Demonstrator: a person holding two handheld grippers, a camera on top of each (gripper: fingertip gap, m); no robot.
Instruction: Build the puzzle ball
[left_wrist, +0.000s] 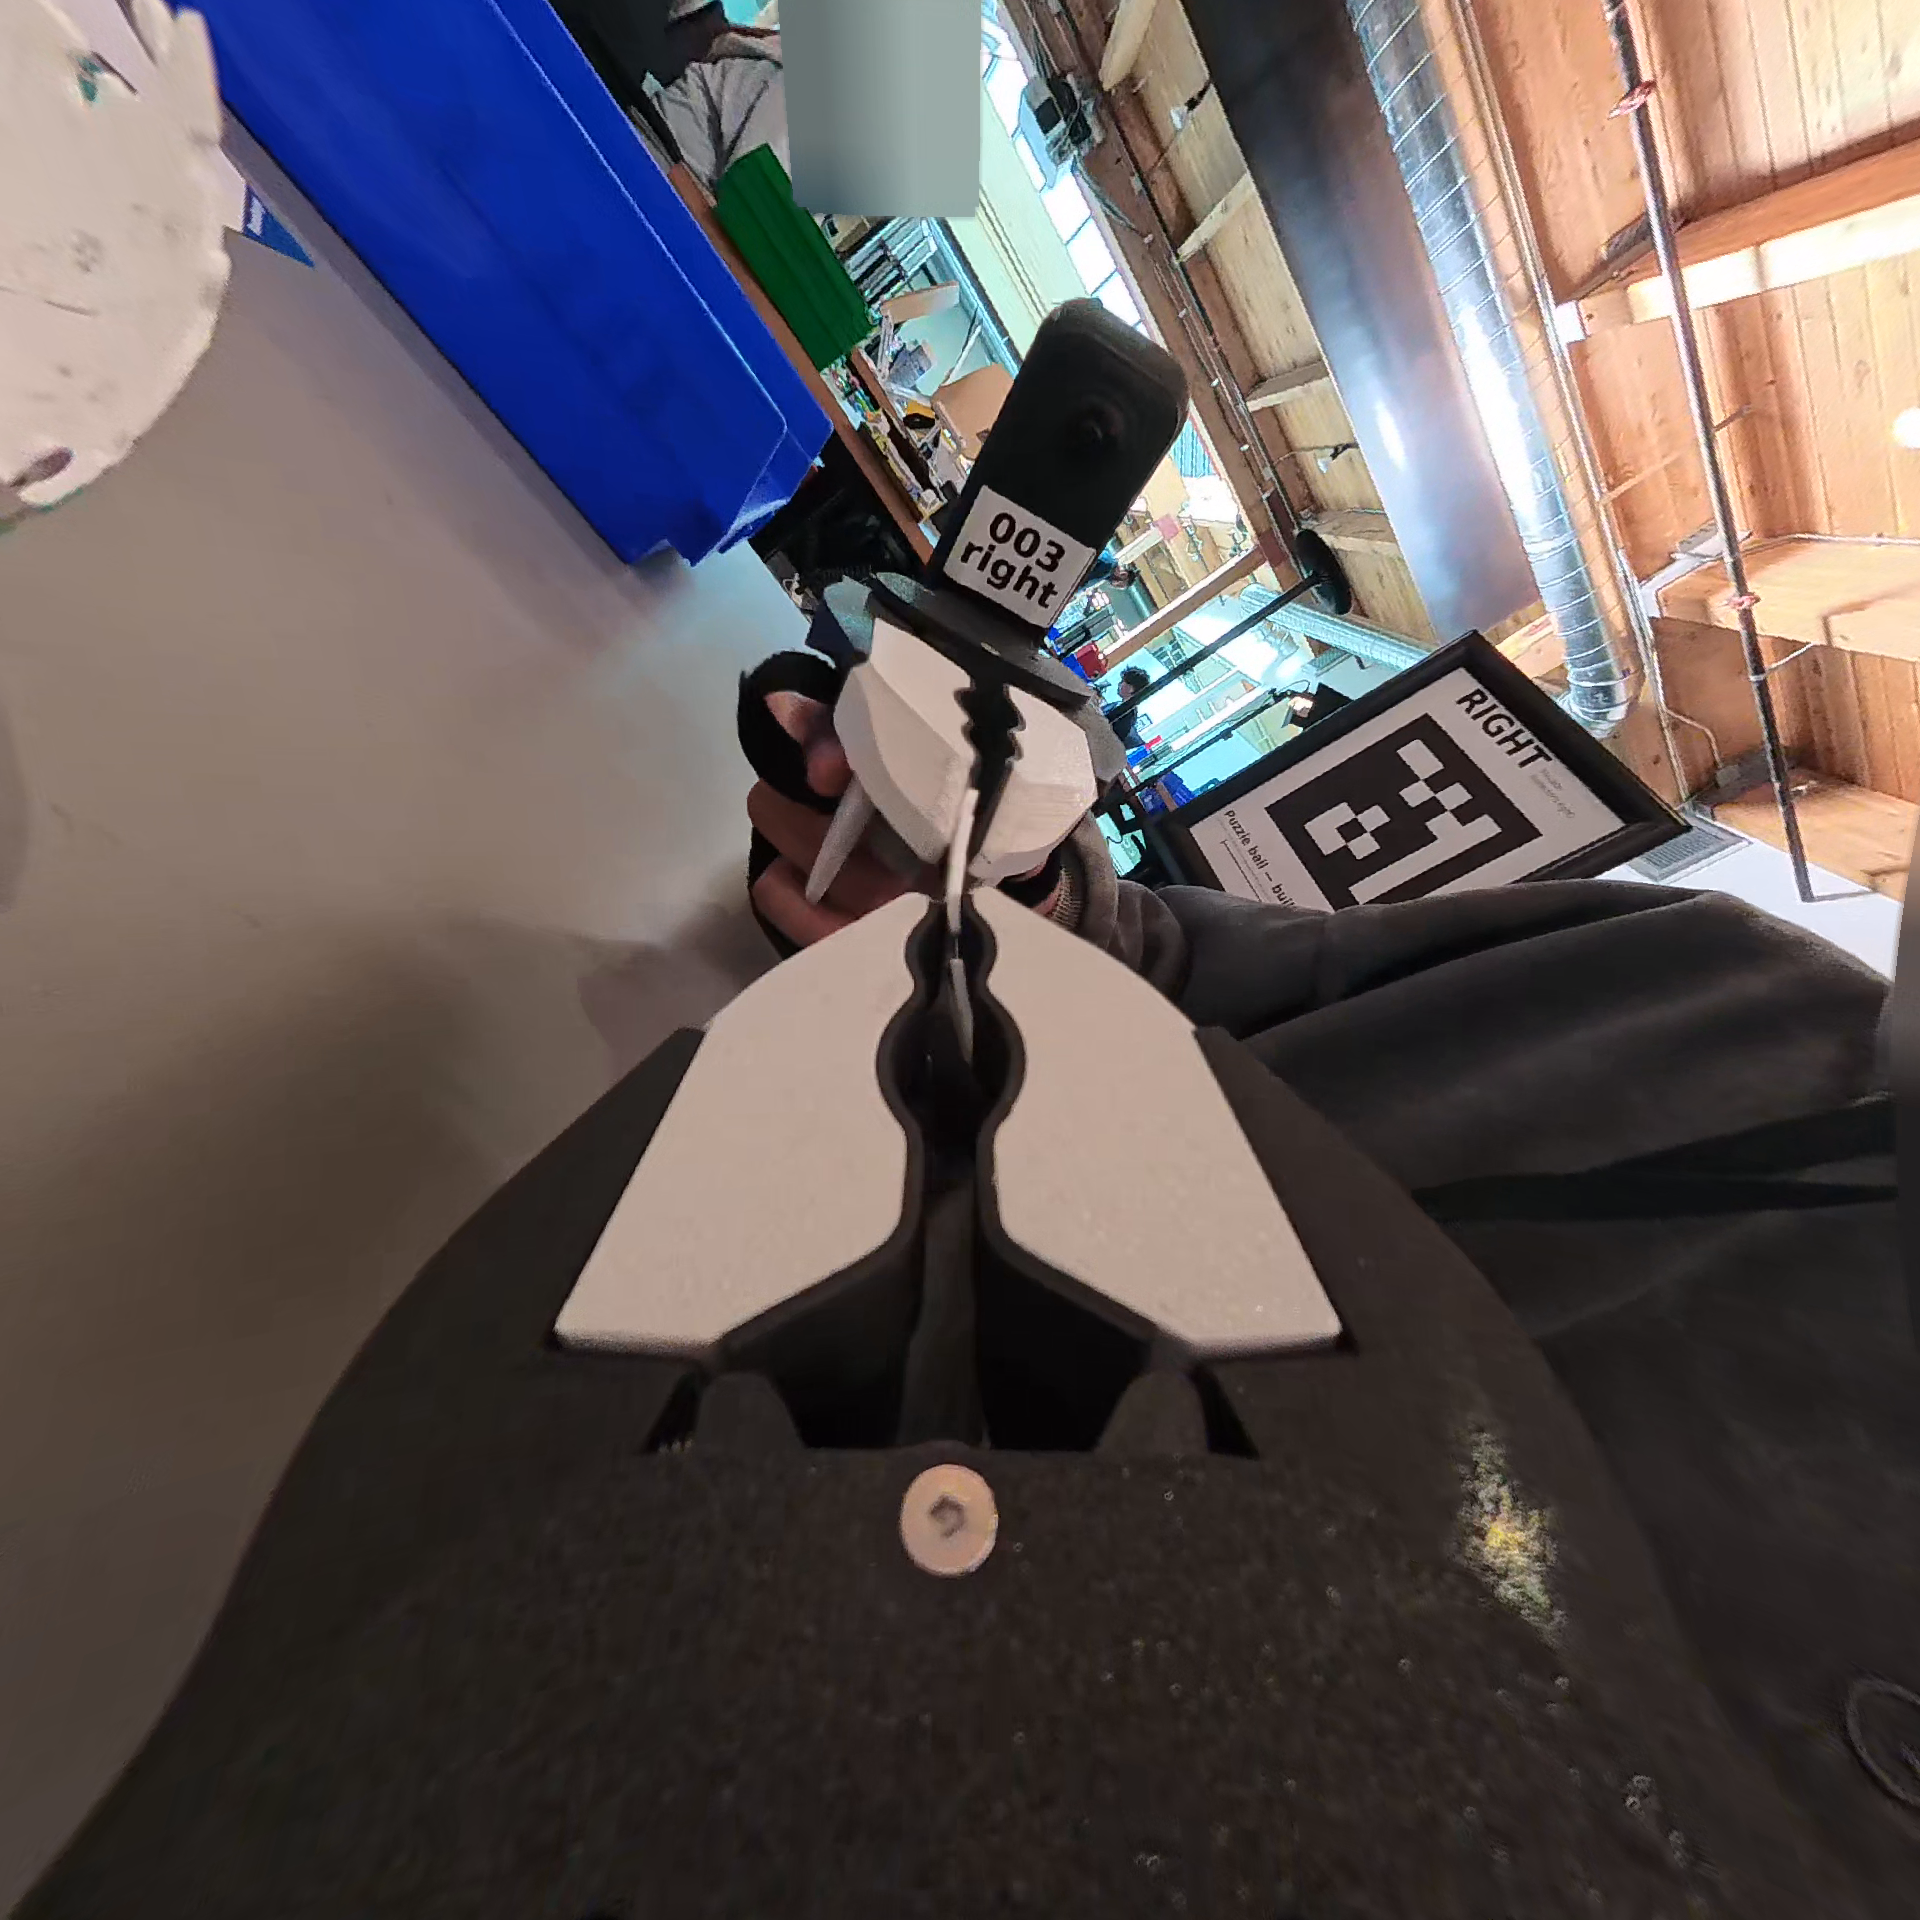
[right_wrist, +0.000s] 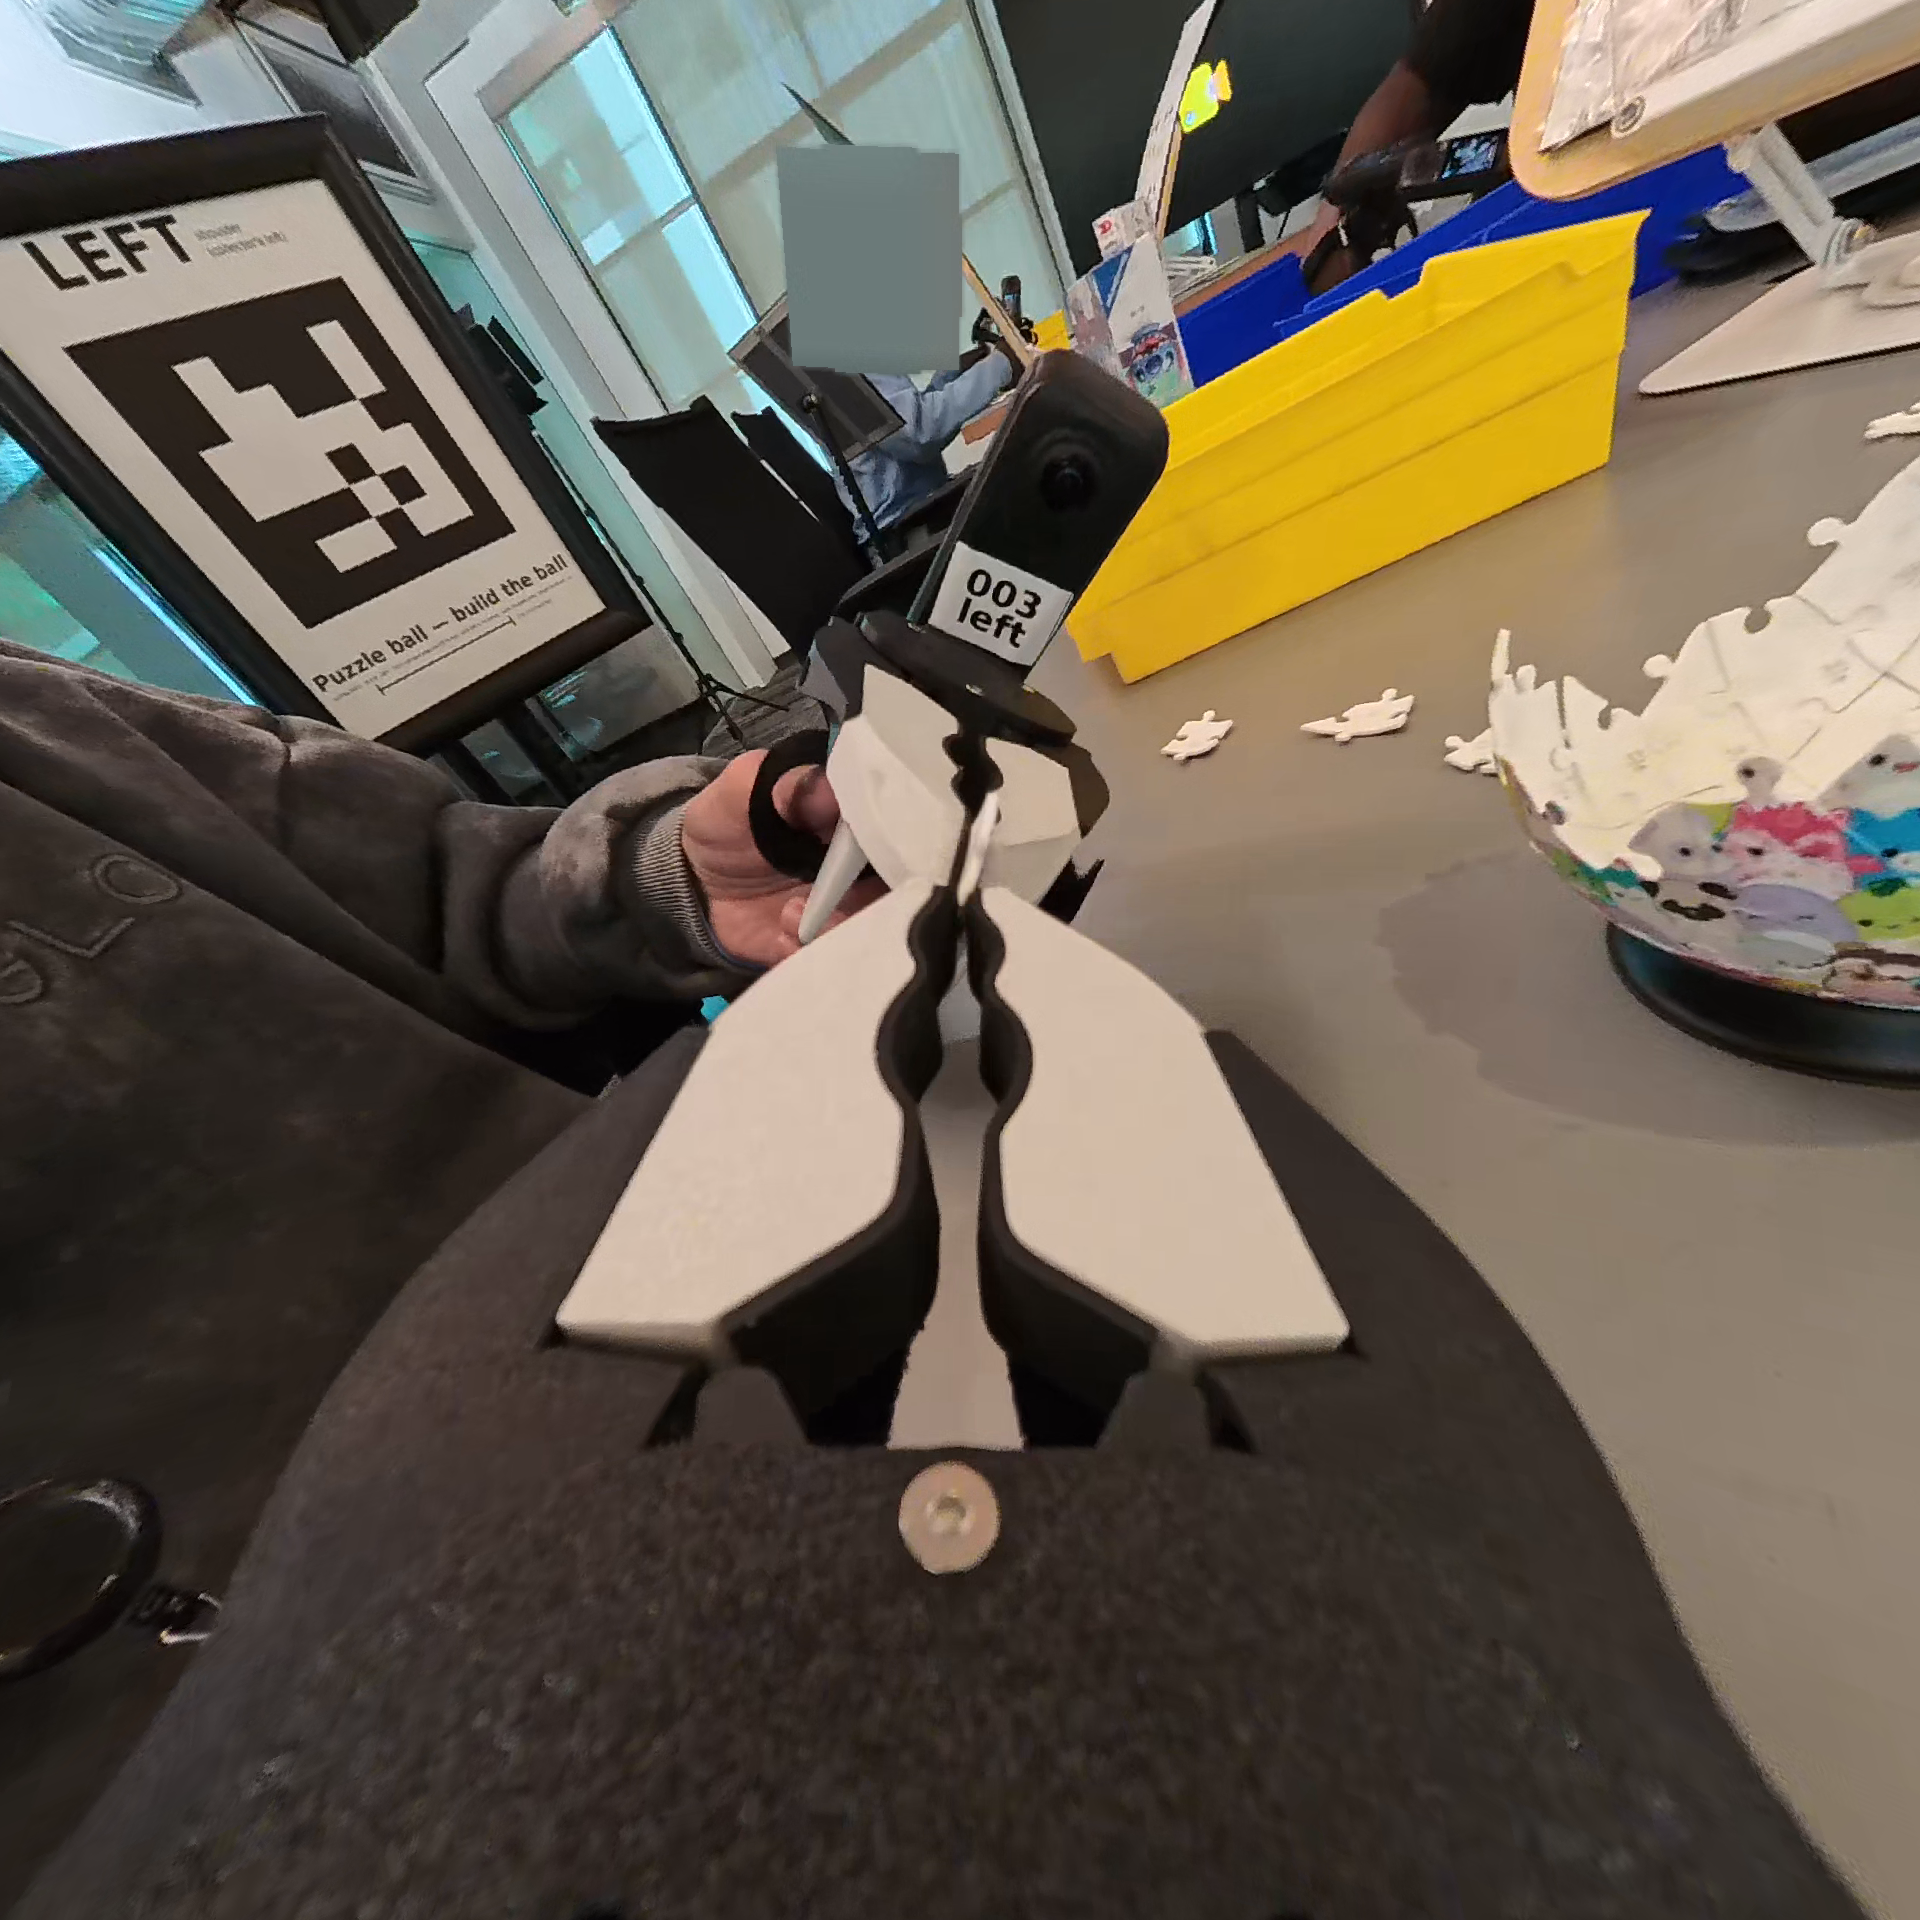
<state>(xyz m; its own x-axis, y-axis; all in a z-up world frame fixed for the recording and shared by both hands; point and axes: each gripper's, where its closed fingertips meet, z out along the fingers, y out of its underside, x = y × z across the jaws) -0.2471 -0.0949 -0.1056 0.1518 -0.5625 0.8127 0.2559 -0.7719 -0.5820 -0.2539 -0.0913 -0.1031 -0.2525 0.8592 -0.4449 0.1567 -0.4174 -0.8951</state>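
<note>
Left gripper (left_wrist: 951, 925), white wavy-edged fingers on a black body: closed tip to tip on a thin white puzzle piece (left_wrist: 958, 940), seen edge-on.

Right gripper (right_wrist: 951, 914), same make: faced the left one nose to nose, its fingers closed on the same thin white piece (right_wrist: 977, 847). Both tools gripped the piece from opposite ends, lifted off the grey tabletop (right_wrist: 1351, 1195).

Hand (right_wrist: 743, 873) in a dark grey sleeve: just behind the far tool in the right wrist view, around its handle.

Half-built puzzle ball (right_wrist: 1714, 800), a white-lined bowl with a colourful cartoon print outside and a jagged knobbed rim: stood on a black round stand (right_wrist: 1756, 1008) to the right of the right gripper, apart from it, with bare tabletop between.

Loose white puzzle pieces (right_wrist: 1351, 717): lay flat beyond the ball's left edge, near the far side of the table.

Yellow plastic bin (right_wrist: 1382, 436): farther back on the right, its long wall edging the open table. A blue plastic bin (left_wrist: 540, 270) showed far left of the left gripper.

Framed black-and-white marker sign (right_wrist: 281, 436): upright, far left.
</note>
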